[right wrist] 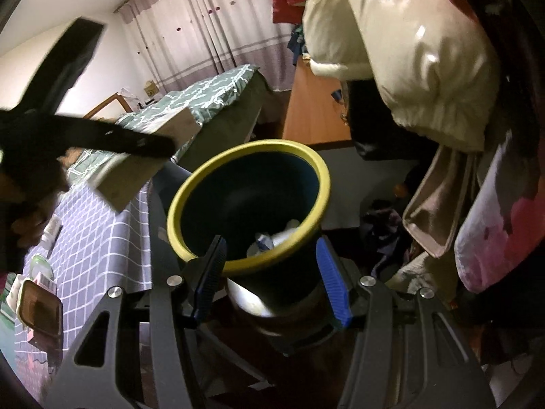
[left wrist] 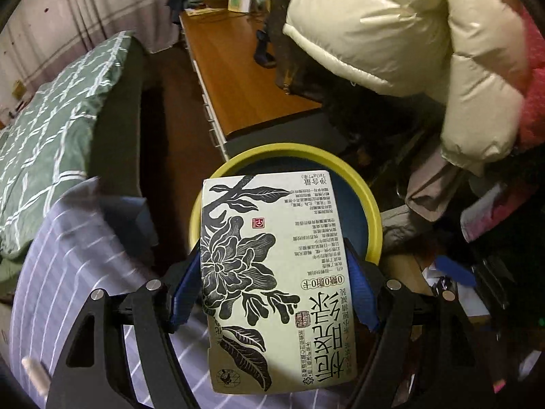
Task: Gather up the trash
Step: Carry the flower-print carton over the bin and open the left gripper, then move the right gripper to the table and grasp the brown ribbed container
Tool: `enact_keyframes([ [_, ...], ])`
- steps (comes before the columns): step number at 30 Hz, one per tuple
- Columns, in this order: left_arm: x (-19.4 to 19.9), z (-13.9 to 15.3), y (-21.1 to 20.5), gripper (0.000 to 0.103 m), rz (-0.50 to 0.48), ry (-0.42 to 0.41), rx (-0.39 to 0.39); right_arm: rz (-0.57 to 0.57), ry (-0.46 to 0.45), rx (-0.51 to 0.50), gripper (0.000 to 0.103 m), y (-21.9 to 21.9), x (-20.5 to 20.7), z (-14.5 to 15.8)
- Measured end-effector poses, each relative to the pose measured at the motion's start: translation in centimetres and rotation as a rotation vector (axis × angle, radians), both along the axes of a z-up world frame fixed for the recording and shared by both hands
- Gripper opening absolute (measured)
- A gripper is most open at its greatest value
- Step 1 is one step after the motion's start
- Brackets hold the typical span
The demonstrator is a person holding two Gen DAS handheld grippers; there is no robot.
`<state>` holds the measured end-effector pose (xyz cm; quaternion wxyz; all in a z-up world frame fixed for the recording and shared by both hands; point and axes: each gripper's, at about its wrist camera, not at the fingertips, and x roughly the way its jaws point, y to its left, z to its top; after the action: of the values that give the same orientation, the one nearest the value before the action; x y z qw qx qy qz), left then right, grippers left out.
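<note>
Trash in my left gripper [left wrist: 276,293] is a pale green tea box [left wrist: 272,272] printed with a black flower and Chinese characters, "0糖0脂0卡" among them, jaws clamped on its sides above the yellow-rimmed bin [right wrist: 248,204]. My right gripper [right wrist: 272,272] has its jaws open around the bin's near rim, paper scraps [right wrist: 272,238] lying inside. Left is a grid-patterned bed [right wrist: 102,238]; far off a wooden table [left wrist: 238,68]; a cream puffer jacket [left wrist: 408,34] crowds the right.

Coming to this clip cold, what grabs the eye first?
The pale box with a black flower print, clamped in the left gripper, poised over the yellow-rimmed bin. From the right wrist, the right gripper straddles that bin, trash at its bottom; a cream puffer jacket hangs above.
</note>
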<state>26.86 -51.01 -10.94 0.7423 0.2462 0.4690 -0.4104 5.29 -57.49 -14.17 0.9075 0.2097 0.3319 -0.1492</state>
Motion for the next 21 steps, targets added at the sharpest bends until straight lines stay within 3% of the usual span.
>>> enact_keyframes([
  [2,0.6,-1.0,-1.7,0.075,-0.006,0.003,0.009,-0.009,0.008,0.008,0.053,-0.5,0.0,-0.3],
  [5,1.3,-1.8,-3.6,0.093,-0.002,-0.032,0.006,-0.015,0.011,0.019,0.053,-0.9,-0.1,-0.6],
  [11,2.2,0.6,-2.0,0.093,0.048,-0.036,-0.055,0.004,0.009,0.024,0.053,-0.6,-0.3,-0.7],
  [17,0.6,6.1,5.5,0.094,0.133,-0.052,-0.194,0.048,0.011,0.023,0.053,1.0,0.2,-0.6],
  [21,-1.2,9.2,13.1,0.095,0.24,-0.093,-0.284,0.093,0.009,0.006,0.053,3.0,0.6,-0.1],
])
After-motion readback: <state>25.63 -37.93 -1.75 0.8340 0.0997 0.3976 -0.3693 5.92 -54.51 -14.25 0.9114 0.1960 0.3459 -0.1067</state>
